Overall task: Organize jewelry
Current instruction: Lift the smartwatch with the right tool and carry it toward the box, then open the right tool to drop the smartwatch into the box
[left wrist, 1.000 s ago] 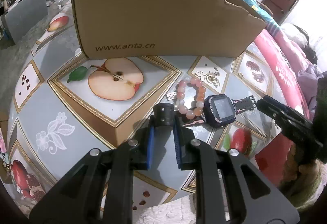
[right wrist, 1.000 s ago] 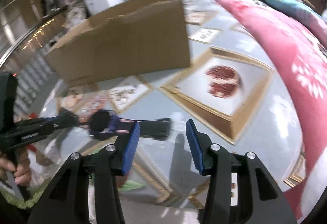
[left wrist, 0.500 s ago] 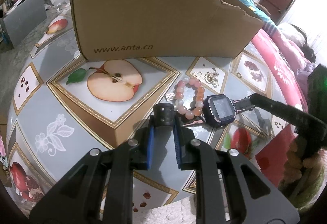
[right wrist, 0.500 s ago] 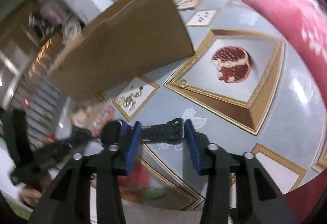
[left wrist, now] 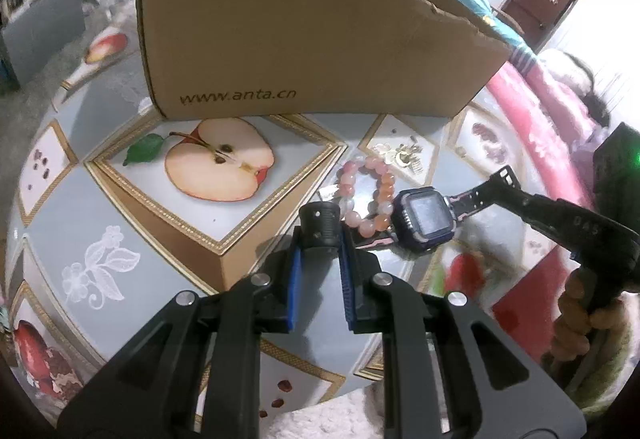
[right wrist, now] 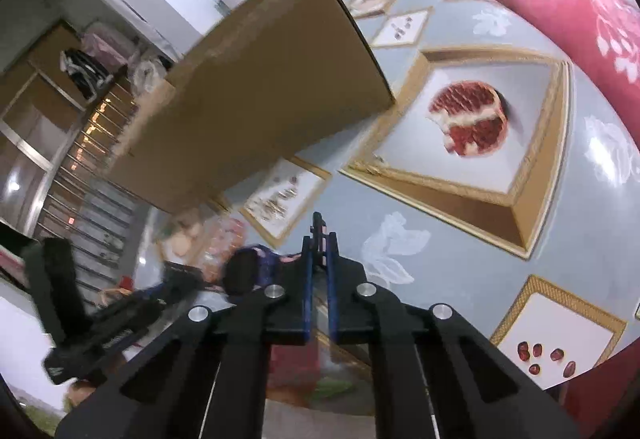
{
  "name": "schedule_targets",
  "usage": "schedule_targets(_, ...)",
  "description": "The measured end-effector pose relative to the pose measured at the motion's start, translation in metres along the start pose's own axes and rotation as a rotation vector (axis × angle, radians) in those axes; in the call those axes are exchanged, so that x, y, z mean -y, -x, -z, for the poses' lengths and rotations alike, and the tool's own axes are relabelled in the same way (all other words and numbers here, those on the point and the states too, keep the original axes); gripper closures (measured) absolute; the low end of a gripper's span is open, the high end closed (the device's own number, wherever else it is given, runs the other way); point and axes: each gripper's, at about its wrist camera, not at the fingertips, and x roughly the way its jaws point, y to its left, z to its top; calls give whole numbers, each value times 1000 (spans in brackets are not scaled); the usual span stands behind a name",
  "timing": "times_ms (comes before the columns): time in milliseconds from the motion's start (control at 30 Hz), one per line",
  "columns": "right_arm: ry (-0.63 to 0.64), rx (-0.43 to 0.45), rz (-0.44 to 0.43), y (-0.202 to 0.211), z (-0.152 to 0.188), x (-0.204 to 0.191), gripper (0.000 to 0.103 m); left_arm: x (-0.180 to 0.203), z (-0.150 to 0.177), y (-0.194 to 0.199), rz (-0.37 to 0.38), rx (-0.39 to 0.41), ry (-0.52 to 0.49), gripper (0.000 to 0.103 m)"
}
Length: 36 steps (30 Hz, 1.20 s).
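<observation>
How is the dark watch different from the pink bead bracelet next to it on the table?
The watch is dark blue-black with a square screen and flat straps; the bead bracelet is a ring of round pink and orange beads. The watch is held at both strap ends, by the left tongs and the right tongs; the bracelet lies loose, untouched by either. Both are wrist wear, lying in front of the cardboard box.

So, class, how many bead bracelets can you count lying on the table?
1. The pink and orange bead bracelet lies on the table between the printed apple and the watch, touching the watch. Others may be hidden inside the cardboard box.
</observation>
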Motion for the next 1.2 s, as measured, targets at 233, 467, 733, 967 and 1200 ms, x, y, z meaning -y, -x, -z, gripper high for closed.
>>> schedule_targets(233,22,-13,-8,24,-16,-22,97,-14,-30,23,240,-56,156,88)
schedule_targets(467,-35,-52,-12,28,-6,-14,97,-20,-16,17,240,-88,190,88)
schedule_targets(733,206,126,-104,66,-79,-84,97,11,-78,99,186,172,-14,88)
schedule_targets(967,275,32,-95,6,-160,-100,97,0,-152,67,9,132,-45,87)
schedule_targets(1200,328,-156,47,-87,-208,-107,97,-16,-209,-7,-99,-71,-58,87)
